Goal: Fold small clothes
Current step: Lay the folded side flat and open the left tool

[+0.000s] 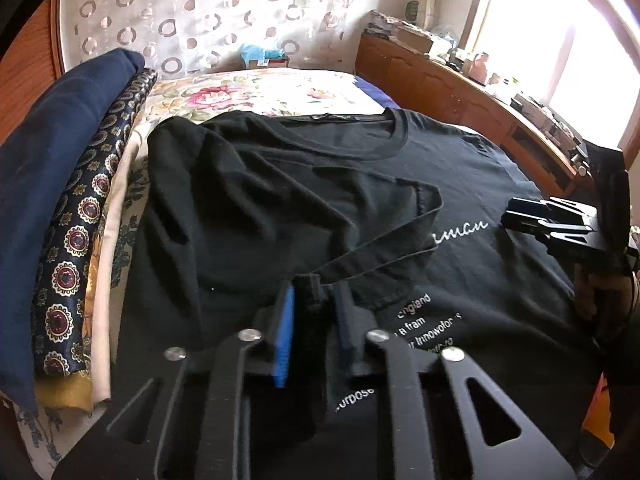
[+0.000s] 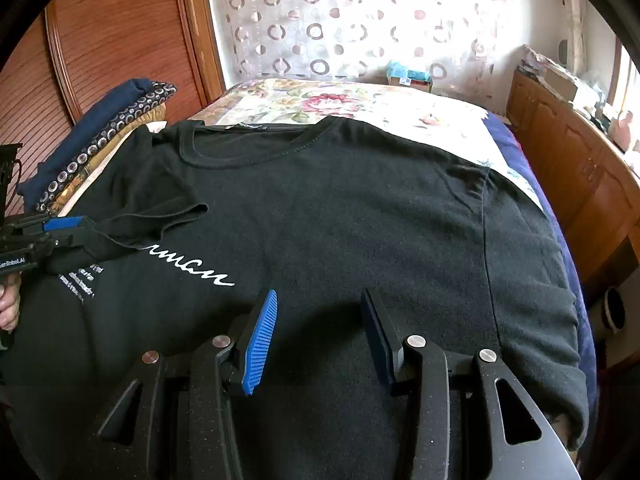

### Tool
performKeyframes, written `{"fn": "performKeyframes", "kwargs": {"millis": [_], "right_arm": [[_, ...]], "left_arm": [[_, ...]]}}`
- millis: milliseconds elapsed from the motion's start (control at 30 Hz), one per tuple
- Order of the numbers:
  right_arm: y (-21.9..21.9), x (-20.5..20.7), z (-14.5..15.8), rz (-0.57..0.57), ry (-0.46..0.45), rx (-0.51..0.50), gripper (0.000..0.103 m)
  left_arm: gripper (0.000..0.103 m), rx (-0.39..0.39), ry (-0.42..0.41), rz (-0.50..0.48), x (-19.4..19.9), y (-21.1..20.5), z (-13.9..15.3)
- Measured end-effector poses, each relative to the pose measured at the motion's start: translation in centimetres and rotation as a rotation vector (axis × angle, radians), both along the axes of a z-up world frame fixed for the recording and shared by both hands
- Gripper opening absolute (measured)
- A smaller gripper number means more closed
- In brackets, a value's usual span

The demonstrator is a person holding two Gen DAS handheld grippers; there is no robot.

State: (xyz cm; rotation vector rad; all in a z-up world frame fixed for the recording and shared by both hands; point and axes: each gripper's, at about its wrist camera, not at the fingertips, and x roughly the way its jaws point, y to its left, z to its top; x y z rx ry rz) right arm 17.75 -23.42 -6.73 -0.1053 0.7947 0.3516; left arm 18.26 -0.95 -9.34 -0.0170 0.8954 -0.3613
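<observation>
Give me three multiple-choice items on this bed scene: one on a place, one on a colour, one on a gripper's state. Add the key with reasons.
1. Where does the stack of folded clothes lie relative to the black T-shirt?
A. On the side toward the wooden wardrobe
B. On the shirt's chest
C. On the side toward the window

2. What colour is the lettering printed on the T-shirt?
A. Red
B. White
C. Yellow

3. How does the left gripper stand?
A. Open above the pillow
B. Shut on the folded-over sleeve
C. Open on the bare sheet

Key: 1 A, the stack of folded clothes sits beside the shirt next to the wooden wardrobe. 2 B, the script word and small lines show white on black. 3 B, its blue pads pinch the sleeve hem, pulled across the chest, while the right gripper hovers open.
</observation>
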Motion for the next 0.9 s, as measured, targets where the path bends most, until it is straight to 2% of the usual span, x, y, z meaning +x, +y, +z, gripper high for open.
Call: {"fn": "performKeyframes", "kwargs": {"millis": [67, 500, 900], "right_arm": [[0.0, 0.0, 0.0, 0.0, 0.0, -0.001, 0.045], [-0.2, -0.1, 0.1, 0.001, -0.004, -0.019, 0.046], [-0.2, -0.1, 0.1, 0.005, -0.015, -0.052, 0.047]], "left_arm": [[0.011, -0.012, -0.01, -0.02, -0.5, -0.4, 0.4], [0.011, -0.025, -0.055, -0.111, -4.6, -3.3, 1.9], [0.011, -0.034, -0.084, -0.085, -8.3, -3.0, 1.7]]}}
